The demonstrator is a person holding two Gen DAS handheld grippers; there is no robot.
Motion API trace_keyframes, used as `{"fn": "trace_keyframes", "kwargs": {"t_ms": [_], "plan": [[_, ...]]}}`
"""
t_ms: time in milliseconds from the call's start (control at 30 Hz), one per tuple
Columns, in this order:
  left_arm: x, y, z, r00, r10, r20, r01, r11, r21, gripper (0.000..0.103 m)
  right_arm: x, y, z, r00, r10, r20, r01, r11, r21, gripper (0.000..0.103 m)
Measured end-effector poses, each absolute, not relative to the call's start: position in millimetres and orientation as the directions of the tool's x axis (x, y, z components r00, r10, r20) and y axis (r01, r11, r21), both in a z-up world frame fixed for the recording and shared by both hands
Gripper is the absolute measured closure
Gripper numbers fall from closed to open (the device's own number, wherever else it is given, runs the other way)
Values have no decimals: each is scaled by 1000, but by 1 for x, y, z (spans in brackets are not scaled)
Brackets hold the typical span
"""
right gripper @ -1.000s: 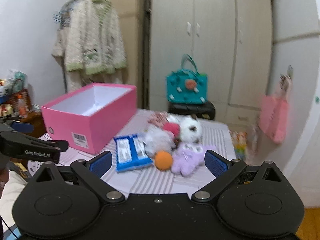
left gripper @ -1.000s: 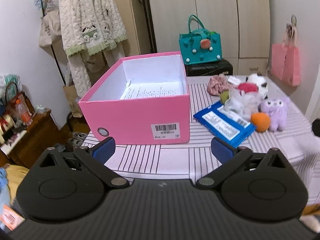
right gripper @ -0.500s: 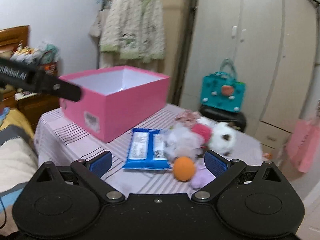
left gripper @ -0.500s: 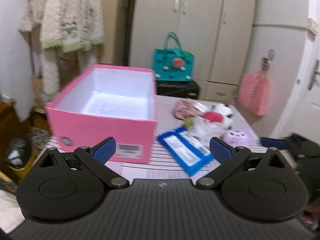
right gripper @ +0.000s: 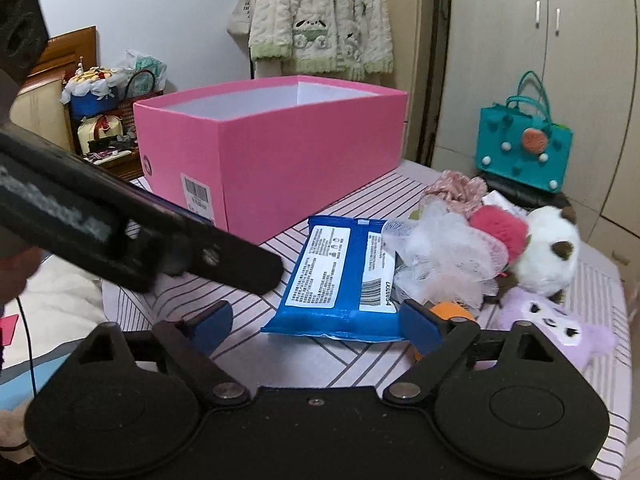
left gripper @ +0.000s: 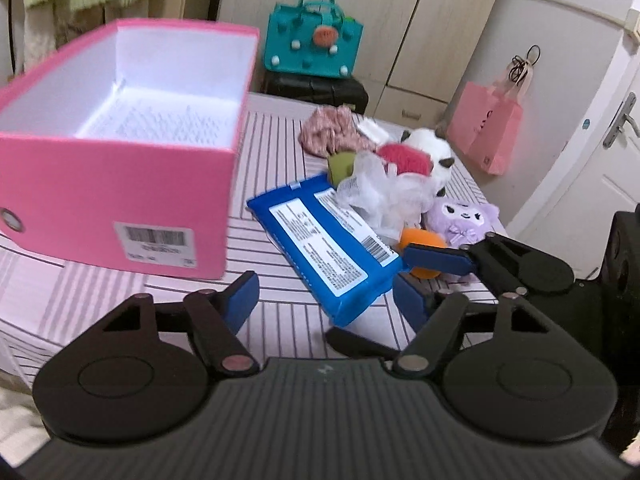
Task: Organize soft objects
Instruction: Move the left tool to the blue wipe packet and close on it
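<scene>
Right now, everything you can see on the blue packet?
The blue packet is a flat, glossy plastic soft pack with two white printed labels and a barcode. It lies label-up on the striped table cover, apart from the pink box. The white mesh puff overlaps its far end. No gripper touches it.
</scene>
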State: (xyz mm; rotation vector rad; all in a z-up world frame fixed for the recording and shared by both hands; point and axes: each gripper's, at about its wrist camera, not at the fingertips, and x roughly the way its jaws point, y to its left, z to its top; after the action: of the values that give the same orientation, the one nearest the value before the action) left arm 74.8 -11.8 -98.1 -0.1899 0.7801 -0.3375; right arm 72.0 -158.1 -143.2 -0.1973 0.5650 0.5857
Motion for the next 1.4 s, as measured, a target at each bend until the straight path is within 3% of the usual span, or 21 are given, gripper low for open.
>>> {"fn": "trace_keyframes", "kwargs": {"t_ms": [267,300,500,767,1033,1067,1100,1200,1333,1400], "plan": [[97,-17,-109,648,-364,-669,197,928,-315,41,90,-149,-153,672,452,-586,-599,797,-72,12],[100,-17,-111,645,-366,-671,192,927,-322,41,93,-148,-155,662,453,-597,-603,795,-66,18],[105,-20,-113,640,-353,-682,194,934,-302,46,94,-148,-146,673,453,-584,-582,812,-41,23],[112,-15,-121,589,-372,-718,152,923,-354,46,84,-144,-142,636,449,-627,-585,811,-12,22],[111,-19,-121,590,-359,-724,172,931,-322,46,92,-137,-150,624,415,-662,-548,836,7,16],[111,-18,-121,585,-363,-725,179,930,-321,46,95,-139,-152,615,427,-663,-542,839,37,19],[112,-17,-121,582,-370,-724,185,927,-326,46,97,-142,-152,620,435,-653,-534,843,55,29],[114,-13,-121,570,-390,-723,183,918,-351,46,98,-147,-152,638,437,-634,-524,850,60,36],[115,-13,-121,576,-385,-721,172,920,-353,46,99,-151,-150,633,447,-632,-512,854,91,39],[113,-16,-123,583,-384,-716,174,920,-351,53,97,-151,-150,635,447,-630,-508,856,96,41]]}}
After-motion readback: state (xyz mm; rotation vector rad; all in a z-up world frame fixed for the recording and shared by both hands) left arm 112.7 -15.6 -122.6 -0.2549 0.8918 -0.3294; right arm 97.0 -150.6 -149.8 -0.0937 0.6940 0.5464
